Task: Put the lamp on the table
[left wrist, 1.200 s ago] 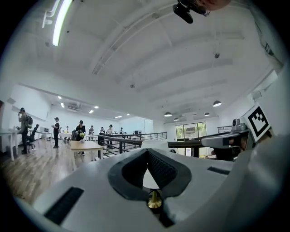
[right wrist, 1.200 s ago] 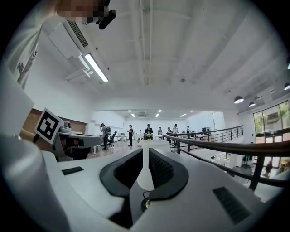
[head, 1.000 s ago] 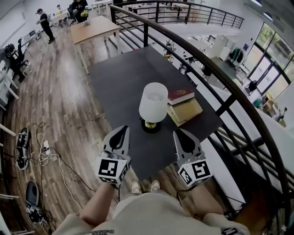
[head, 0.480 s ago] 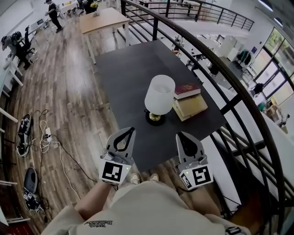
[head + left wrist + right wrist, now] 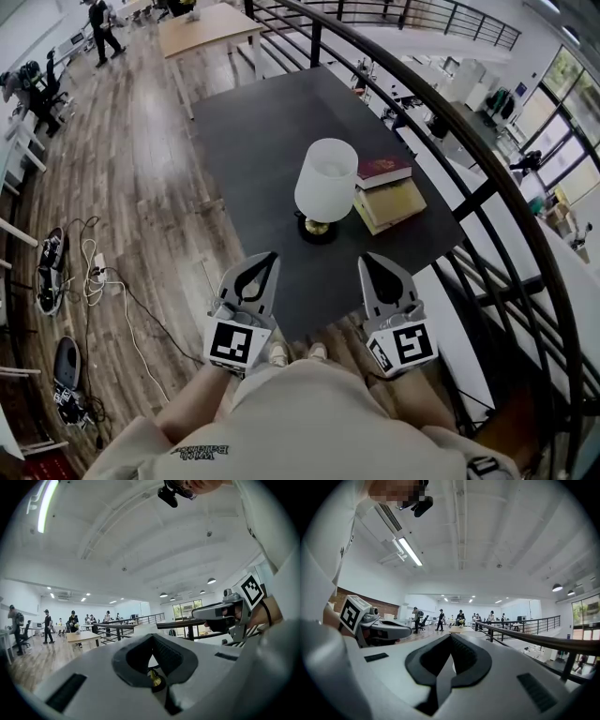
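The lamp, with a white shade and a brass foot on a black disc, stands upright on the dark table near its front right part. My left gripper hangs level just over the table's near edge, shut and empty, a short way from the lamp's foot. My right gripper is level beside it; its jaws have just been closing with nothing between them, and it is shut. In the left gripper view the lamp's brass foot shows through the hollow of the left gripper.
Two stacked books lie right of the lamp. A black railing runs along the table's right side. Cables and a power strip lie on the wooden floor at left. A light wooden table and people stand far behind.
The head view has shifted, so the lamp sits a little higher and further right in the picture. The left gripper has drifted slightly. The lamp and books have not moved on the table.
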